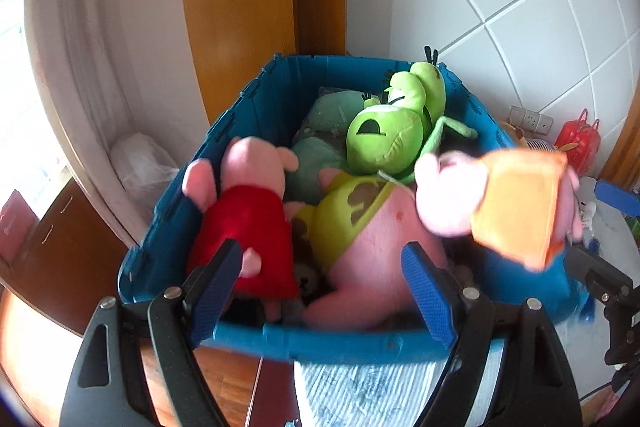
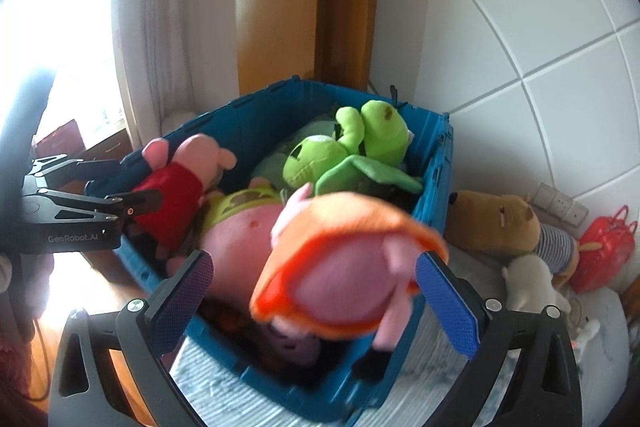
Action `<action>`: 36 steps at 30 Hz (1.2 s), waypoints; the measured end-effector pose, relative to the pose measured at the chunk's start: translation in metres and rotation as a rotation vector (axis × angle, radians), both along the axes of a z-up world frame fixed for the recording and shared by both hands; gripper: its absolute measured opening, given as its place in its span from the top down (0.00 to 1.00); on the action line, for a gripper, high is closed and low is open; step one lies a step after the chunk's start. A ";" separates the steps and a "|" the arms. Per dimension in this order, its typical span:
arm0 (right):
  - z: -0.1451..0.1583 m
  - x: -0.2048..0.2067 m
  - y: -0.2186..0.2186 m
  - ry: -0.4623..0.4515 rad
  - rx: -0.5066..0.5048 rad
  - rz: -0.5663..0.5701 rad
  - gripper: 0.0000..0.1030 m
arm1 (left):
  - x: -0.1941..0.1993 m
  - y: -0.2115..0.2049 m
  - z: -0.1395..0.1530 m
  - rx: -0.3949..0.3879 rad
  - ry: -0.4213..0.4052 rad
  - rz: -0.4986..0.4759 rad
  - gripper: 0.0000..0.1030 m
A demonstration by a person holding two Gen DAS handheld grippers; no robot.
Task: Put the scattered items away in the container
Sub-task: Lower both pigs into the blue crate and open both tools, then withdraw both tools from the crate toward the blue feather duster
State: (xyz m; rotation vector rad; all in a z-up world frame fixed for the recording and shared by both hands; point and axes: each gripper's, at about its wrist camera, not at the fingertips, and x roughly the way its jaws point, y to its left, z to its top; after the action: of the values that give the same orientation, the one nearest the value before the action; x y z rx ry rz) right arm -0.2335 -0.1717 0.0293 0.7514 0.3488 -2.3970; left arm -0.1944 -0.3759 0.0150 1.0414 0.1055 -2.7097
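A blue plastic crate [image 1: 276, 341] [image 2: 434, 171] holds several plush toys: a pink pig in a red dress [image 1: 248, 215] [image 2: 176, 187], a green frog-like plush [image 1: 384, 139] [image 2: 344, 147] and a pink star plush with green shorts [image 1: 372, 235] [image 2: 244, 219]. A pink pig plush in an orange dress [image 1: 516, 207] [image 2: 344, 267] is blurred, in mid-air over the crate's right side, between the open fingers of my right gripper [image 2: 316, 295], touching neither. My left gripper [image 1: 320, 287] is open and empty at the crate's near rim.
A brown bear plush [image 2: 504, 227], a white plush [image 2: 532, 283] and a red bag [image 2: 604, 255] [image 1: 578, 143] lie right of the crate on a striped cloth [image 2: 224, 399]. A tiled wall, a wooden door frame and a white curtain stand behind.
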 end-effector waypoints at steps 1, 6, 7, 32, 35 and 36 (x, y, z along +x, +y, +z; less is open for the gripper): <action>-0.007 0.007 0.002 0.009 -0.004 -0.008 0.00 | 0.005 0.001 -0.004 0.001 -0.006 0.009 0.21; -0.030 0.025 0.011 -0.066 -0.026 -0.055 0.00 | 0.026 0.007 -0.008 -0.018 -0.015 0.006 0.21; -0.032 0.029 0.011 -0.060 -0.008 -0.062 0.00 | 0.031 0.008 -0.007 -0.011 -0.004 0.007 0.20; -0.022 0.105 0.009 -0.026 -0.028 -0.071 0.00 | 0.100 0.014 -0.009 0.016 0.016 -0.017 0.20; -0.025 0.112 0.009 -0.033 -0.030 -0.080 0.00 | 0.105 0.015 -0.011 0.013 0.011 -0.029 0.20; -0.026 0.114 0.010 -0.036 -0.029 -0.086 0.00 | 0.106 0.016 -0.012 0.012 0.009 -0.034 0.20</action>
State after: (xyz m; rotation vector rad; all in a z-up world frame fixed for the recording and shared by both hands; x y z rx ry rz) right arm -0.1192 -0.1620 0.0029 0.8102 0.2720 -2.4599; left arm -0.0880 -0.3598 0.0028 1.0438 0.1071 -2.7476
